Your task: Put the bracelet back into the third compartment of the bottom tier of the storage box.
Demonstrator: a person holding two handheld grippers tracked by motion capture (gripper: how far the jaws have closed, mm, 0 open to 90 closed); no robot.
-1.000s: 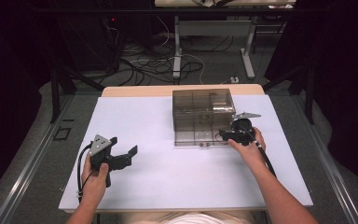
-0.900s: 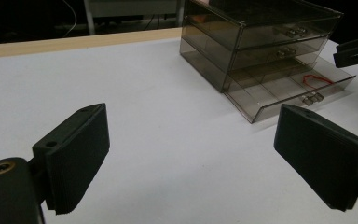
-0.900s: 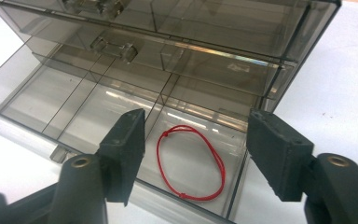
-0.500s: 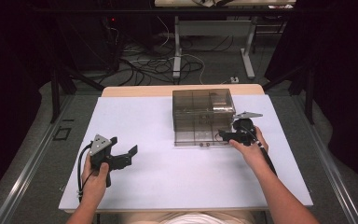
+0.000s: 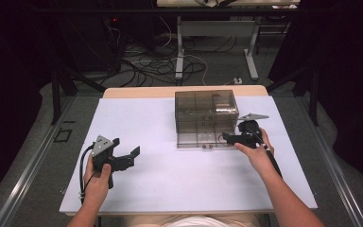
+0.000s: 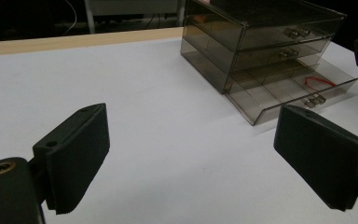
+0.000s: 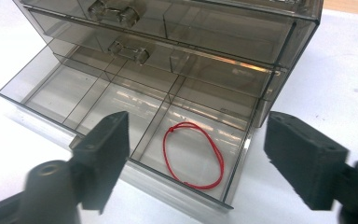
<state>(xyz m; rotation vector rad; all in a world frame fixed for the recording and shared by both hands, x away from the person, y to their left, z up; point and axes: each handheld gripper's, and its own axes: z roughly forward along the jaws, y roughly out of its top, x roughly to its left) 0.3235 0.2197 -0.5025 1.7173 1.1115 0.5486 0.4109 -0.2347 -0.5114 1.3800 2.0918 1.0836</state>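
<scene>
Change since earlier: little on the left, where the left gripper (image 5: 123, 160) rests in the same spot; the right gripper (image 5: 236, 138) has edged slightly forward toward the drawer front.
Left gripper: parked on the white counter (image 5: 170, 189), well apart from the chest, fingers (image 6: 77, 156) spread wide and holding nothing.
Chest: smoky transparent plastic three-drawer organiser (image 5: 207, 109) at the counter's far middle, upper two drawers closed, bottom drawer (image 7: 121, 116) pulled out.
Task's thing: thin red rubber band loop (image 7: 194, 155) lying flat in the end compartment of the open drawer, nearest the right gripper.
Right gripper: hovering at the drawer's front edge, fingers (image 7: 303, 158) wide apart and empty.
Band relative to fingers: in the right gripper view it sits between the two fingers and just beyond them, below their level, not touched.
Doing the step well: probably lower one finger inside the loop or pinch a single strand; keep clear of the divider and front wall so the drawer does not shift.
</scene>
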